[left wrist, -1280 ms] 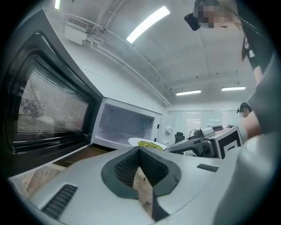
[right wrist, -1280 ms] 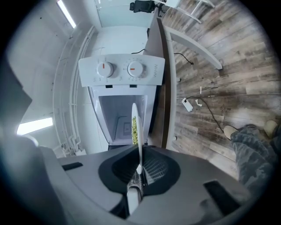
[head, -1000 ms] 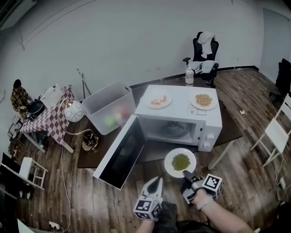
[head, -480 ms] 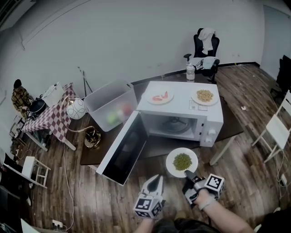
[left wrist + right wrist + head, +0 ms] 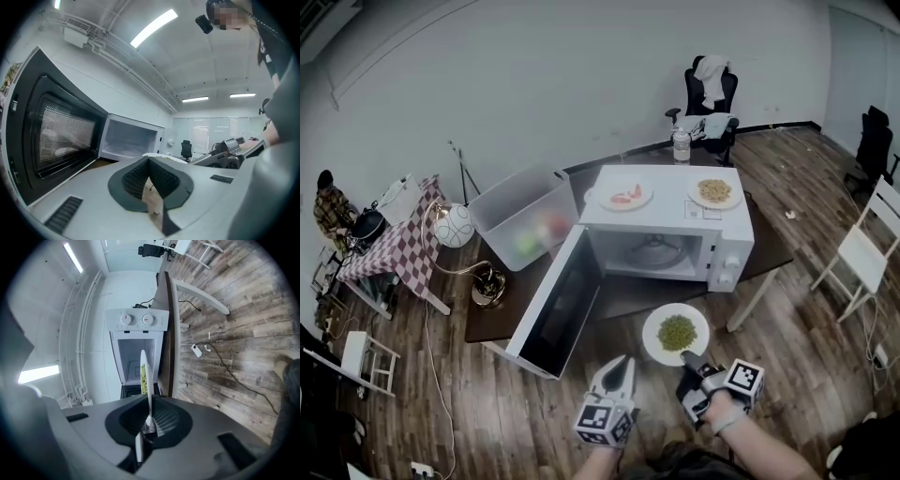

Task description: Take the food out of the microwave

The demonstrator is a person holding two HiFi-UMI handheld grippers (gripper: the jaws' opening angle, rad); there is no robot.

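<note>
Right hand-held gripper (image 5: 688, 357) clamped on near rim of white plate (image 5: 655, 339) carrying green food (image 5: 677, 332). Plate held level in the air, just outside the microwave (image 5: 675, 220), door (image 5: 555, 302) swung wide. Left hand-held gripper (image 5: 620, 365) beside it, jaws together, empty.

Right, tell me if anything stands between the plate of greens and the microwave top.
Nothing visible does. The plate of greens, gripped at its rim by the right gripper, hangs in front of the microwave, and the open door stands to its left. The top carries a red-food plate and a pale-food plate, with bare space between them.
</note>
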